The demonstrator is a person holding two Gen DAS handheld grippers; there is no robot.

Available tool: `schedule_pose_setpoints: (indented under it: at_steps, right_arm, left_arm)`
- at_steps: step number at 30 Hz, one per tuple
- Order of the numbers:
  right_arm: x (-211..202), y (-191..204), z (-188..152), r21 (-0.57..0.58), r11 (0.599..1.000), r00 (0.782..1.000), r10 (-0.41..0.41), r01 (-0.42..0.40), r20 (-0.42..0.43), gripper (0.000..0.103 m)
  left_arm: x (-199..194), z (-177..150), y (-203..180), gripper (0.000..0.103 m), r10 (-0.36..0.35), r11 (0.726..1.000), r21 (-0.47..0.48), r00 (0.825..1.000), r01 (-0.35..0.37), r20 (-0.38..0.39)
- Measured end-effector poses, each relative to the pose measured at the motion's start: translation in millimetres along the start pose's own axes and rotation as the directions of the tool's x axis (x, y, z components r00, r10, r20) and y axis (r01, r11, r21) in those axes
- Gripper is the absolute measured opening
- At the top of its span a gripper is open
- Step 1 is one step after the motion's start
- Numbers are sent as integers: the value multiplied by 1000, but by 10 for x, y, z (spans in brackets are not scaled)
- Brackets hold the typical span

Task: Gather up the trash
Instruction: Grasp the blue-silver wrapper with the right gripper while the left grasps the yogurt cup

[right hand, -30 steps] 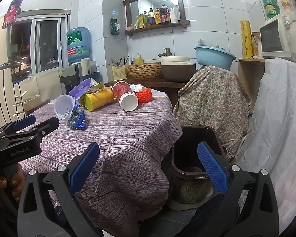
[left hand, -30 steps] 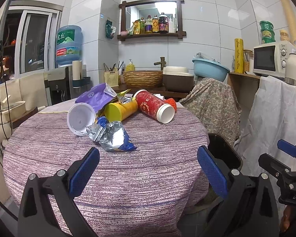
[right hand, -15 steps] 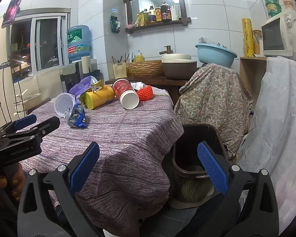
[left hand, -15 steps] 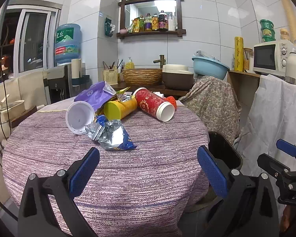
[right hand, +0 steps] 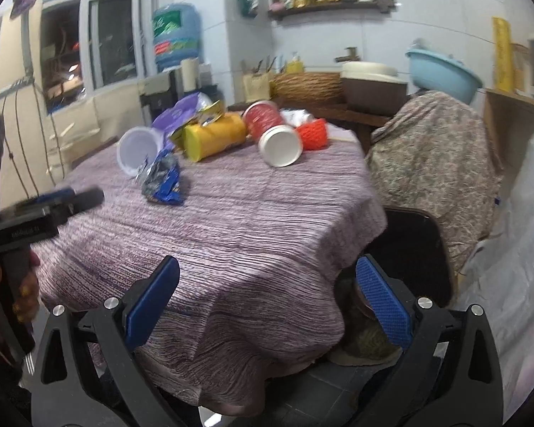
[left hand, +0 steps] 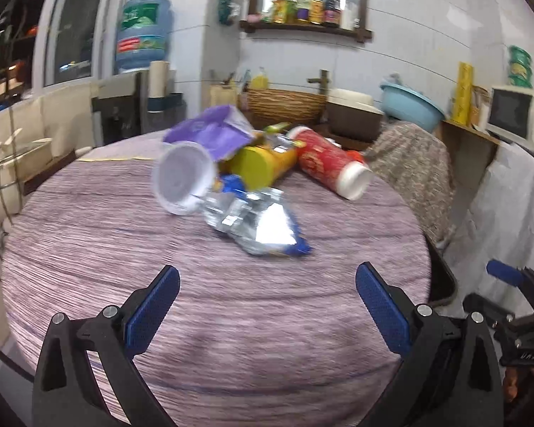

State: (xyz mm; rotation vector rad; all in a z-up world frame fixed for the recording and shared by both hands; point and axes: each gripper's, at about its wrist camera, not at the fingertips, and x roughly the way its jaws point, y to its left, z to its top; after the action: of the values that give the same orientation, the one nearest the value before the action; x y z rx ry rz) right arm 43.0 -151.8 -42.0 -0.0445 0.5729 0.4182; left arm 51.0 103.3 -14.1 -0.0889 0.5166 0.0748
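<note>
Blue-padded fingers of the left gripper [left hand: 267, 293] spread wide and empty above the near edge of the round, purple-striped tabletop [left hand: 213, 320]; the right gripper [right hand: 267, 293], equally wide and empty, hangs off its edge near a dark plastic bin [right hand: 420, 249] on the floor. Farther in lie a crumpled silver-and-blue foil wrapper [left hand: 258, 226], then a white plastic cup [left hand: 181, 181], a yellow canister [left hand: 263, 167], a red canister [left hand: 329, 165] and a purple bag [left hand: 210, 130], clustered together.

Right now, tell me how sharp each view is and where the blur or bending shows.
Left wrist view: motion blur smears the foil bag and tablecloth; the left hand-held gripper is crisp. Right wrist view: softer blur on the red can; fisheye curves the wall tiles and darkens the corners.
</note>
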Motion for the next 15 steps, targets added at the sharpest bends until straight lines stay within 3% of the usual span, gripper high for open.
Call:
schedule_pose_setpoints:
  at_steps: [7, 15]
  right_arm:
    - [701, 460, 394, -119, 977, 978, 158, -174, -135, 98]
    - [1344, 871, 874, -210, 946, 955, 200, -246, -219, 97]
  left_arm:
    - [148, 205, 501, 98, 79, 997, 26, 996, -78, -44]
    - [387, 377, 950, 98, 121, 993, 9, 989, -121, -90]
